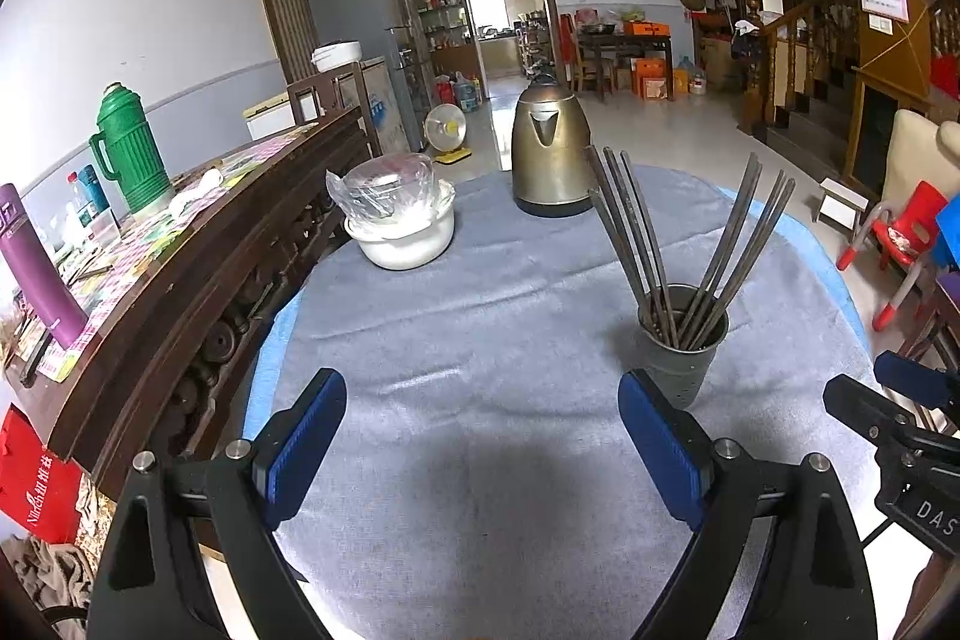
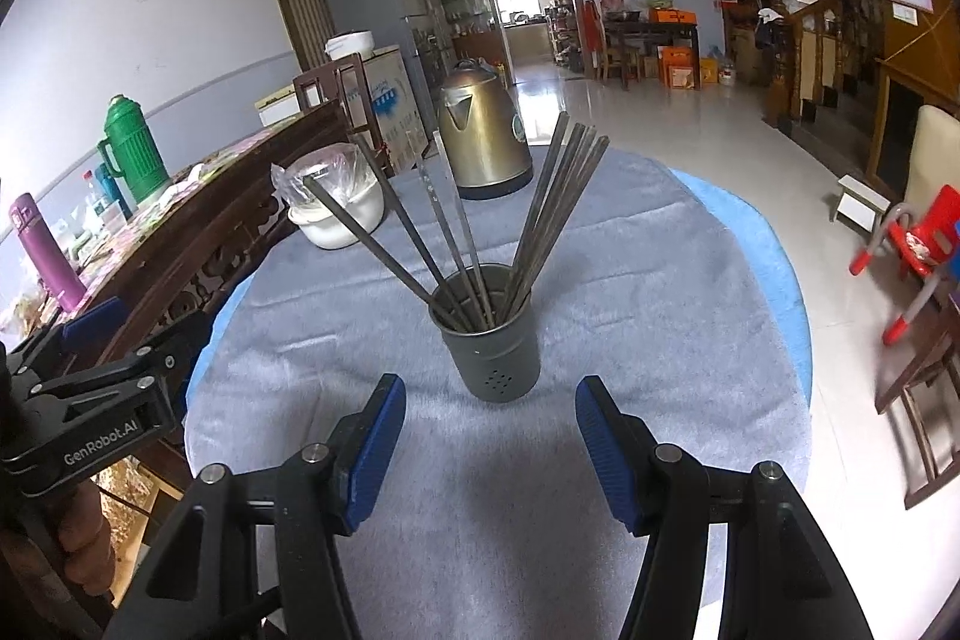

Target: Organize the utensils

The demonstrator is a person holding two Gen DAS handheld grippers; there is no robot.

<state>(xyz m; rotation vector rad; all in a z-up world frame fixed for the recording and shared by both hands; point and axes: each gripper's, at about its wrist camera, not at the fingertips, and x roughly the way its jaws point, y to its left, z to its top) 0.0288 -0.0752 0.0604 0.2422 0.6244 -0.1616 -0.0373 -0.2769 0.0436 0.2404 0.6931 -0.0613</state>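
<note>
A grey metal utensil cup [image 1: 683, 346] stands upright on the grey cloth [image 1: 480, 316] and holds several dark metal chopsticks [image 1: 636, 226] that fan out to both sides. In the right wrist view the cup [image 2: 489, 340] and its chopsticks [image 2: 558, 196] sit straight ahead. My left gripper [image 1: 483, 394] is open and empty, low over the cloth, left of the cup. My right gripper [image 2: 491, 400] is open and empty, just short of the cup. The right gripper also shows at the left wrist view's right edge [image 1: 888, 400].
A brass-coloured kettle [image 1: 549, 154] stands at the far side of the round table. A white bowl [image 1: 402, 226] with a plastic-wrapped dish stands far left. A dark wooden bench back [image 1: 198, 244] runs along the left. A red child's chair [image 2: 918, 244] stands on the right.
</note>
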